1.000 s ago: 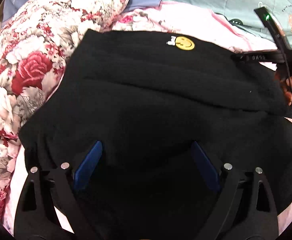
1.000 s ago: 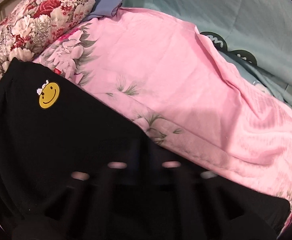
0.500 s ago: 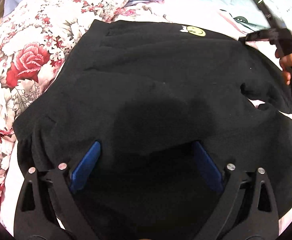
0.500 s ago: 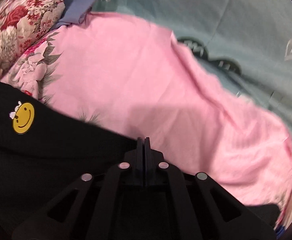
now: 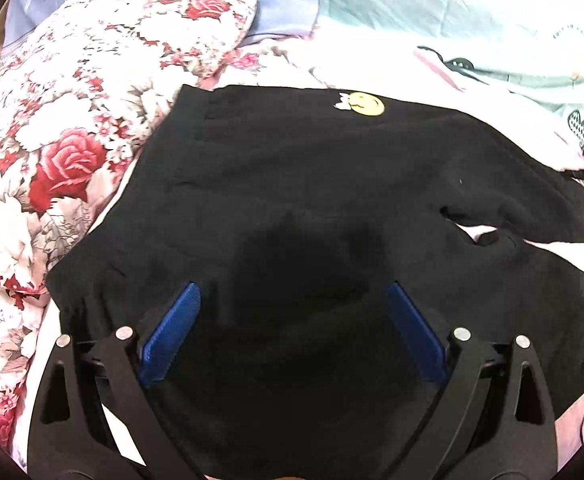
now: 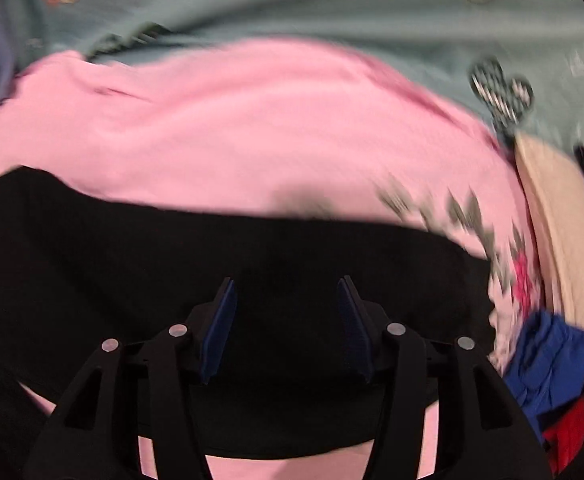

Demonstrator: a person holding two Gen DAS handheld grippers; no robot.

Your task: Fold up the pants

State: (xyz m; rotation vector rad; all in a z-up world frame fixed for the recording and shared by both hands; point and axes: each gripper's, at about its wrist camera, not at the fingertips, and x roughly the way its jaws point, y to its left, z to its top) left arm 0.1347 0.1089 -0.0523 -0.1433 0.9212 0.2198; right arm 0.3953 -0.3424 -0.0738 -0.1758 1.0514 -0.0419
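Black pants (image 5: 292, 184) lie spread on the bed, with a yellow smiley patch (image 5: 366, 103) near their far edge. A folded flap of the pants (image 5: 532, 216) lies at the right. My left gripper (image 5: 294, 296) hovers over the near part of the pants, open, with nothing between its blue pads (image 5: 172, 332). In the right wrist view, which is blurred by motion, black pants fabric (image 6: 172, 264) runs across the pink sheet (image 6: 252, 128). My right gripper (image 6: 286, 292) stands open above that fabric, blue pads (image 6: 220, 328) apart.
A floral quilt (image 5: 64, 140) is heaped at the left. Teal bedding (image 5: 472, 12) lies beyond the pink sheet. A beige cloth (image 6: 552, 216) and a blue and red bundle (image 6: 552, 380) sit at the right of the bed.
My right gripper was shut half a second ago and now stands open; it has swung right along the pants. The left gripper has drawn back, showing more of the pants.
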